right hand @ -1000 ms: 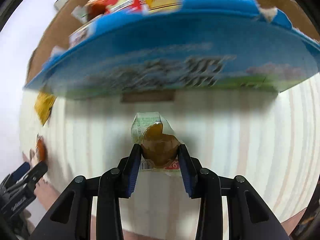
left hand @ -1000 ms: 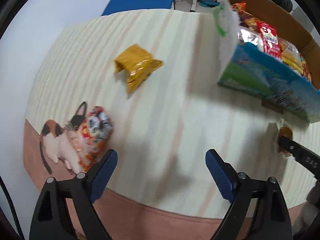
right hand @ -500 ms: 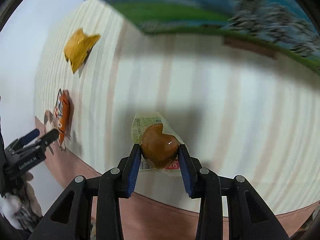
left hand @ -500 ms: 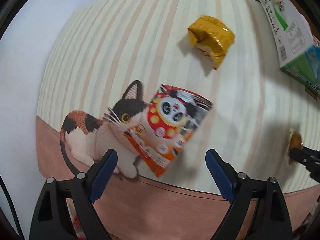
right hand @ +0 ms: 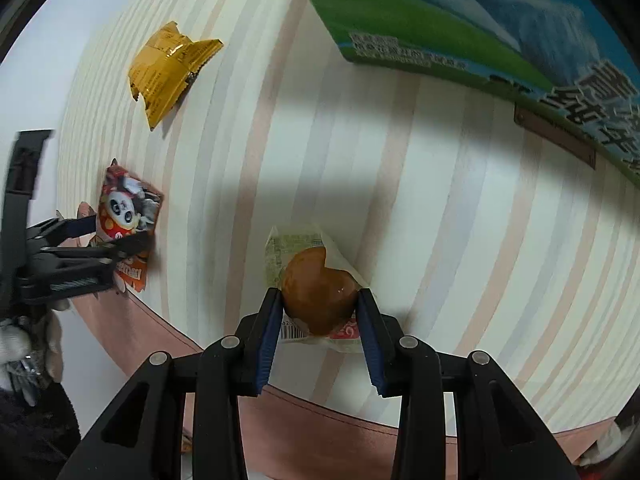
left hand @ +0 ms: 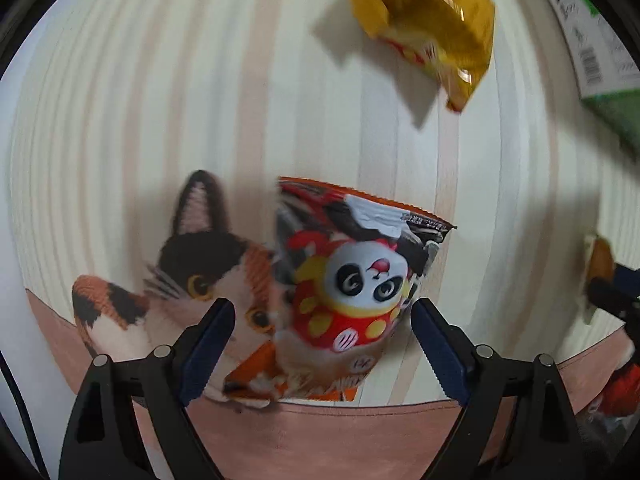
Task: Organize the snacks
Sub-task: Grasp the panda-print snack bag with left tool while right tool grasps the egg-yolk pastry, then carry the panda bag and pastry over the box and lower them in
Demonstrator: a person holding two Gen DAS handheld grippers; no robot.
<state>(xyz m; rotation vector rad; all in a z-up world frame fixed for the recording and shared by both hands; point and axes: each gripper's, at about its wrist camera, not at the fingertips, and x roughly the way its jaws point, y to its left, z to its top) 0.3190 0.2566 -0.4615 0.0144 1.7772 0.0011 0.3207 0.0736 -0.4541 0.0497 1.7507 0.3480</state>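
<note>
Snacks lie on the striped table. Nearest, the right gripper has its jaws closed on a brown bun in a clear wrapper. The left gripper has its jaws spread wide either side of a panda packet. Farther off lies a yellow packet, then a blue-green box.

Striped cloth, bearing a printed cat, is covering the table and carrying a panda snack packet, a yellow packet and a printed carton.
</note>
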